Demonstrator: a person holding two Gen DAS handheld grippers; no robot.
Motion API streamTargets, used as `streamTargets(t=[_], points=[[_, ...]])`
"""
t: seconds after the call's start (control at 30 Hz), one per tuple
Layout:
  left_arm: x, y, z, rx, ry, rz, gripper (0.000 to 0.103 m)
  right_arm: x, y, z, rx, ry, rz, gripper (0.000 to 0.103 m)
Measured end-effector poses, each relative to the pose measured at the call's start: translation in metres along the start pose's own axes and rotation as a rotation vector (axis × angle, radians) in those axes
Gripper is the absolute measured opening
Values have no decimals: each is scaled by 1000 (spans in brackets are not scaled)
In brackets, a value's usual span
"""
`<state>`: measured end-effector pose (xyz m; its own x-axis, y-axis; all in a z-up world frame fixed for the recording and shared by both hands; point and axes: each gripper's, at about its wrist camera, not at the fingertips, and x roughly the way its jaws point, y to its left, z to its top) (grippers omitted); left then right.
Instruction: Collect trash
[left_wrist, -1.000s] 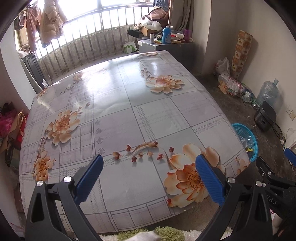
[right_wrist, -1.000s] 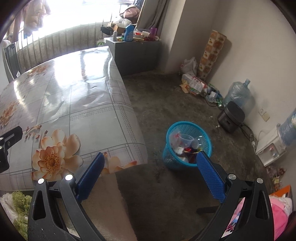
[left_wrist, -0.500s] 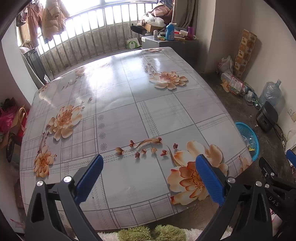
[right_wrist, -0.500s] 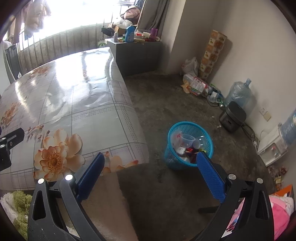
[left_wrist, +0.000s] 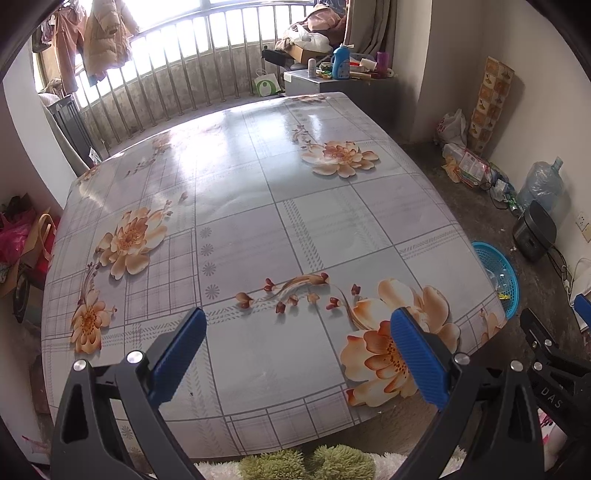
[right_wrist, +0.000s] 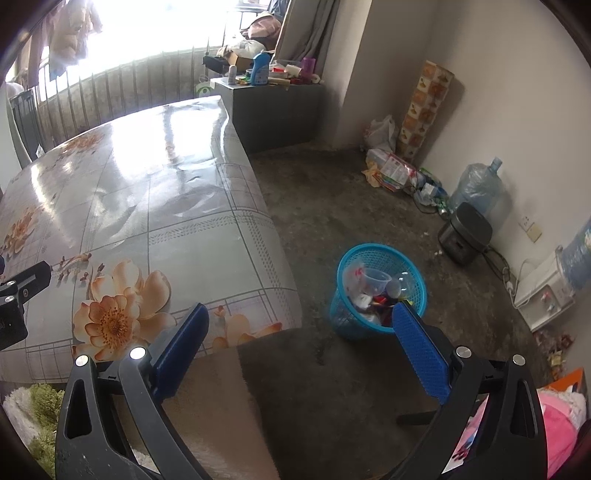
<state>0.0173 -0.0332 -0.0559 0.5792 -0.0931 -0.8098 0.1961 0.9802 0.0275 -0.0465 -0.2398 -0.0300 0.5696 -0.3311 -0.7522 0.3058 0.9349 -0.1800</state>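
Left wrist view now takes in more of the flowered table (left_wrist: 295, 206) than a second ago, the near edge sitting higher in frame, with the left gripper (left_wrist: 299, 354) spread wide and holding nothing above it. The right gripper (right_wrist: 301, 349), also spread and empty, has barely shifted and hangs over the floor beside the table corner. Just beyond it the blue basket (right_wrist: 417, 291) stands on the floor, holding a clear plastic cup (right_wrist: 375, 278), wrappers and other trash.

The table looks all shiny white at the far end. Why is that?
Left wrist view: bright window light bounces off the glossy tablecloth, making glare. Right wrist view: the same glare washes out the tablecloth, and the window is blown out white.
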Motion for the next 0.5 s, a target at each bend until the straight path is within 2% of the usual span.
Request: streamTargets(t=[0.5], points=[[-1, 0, 0, 1, -1, -4, 98, -3, 2, 0, 3, -1, 1, 95]])
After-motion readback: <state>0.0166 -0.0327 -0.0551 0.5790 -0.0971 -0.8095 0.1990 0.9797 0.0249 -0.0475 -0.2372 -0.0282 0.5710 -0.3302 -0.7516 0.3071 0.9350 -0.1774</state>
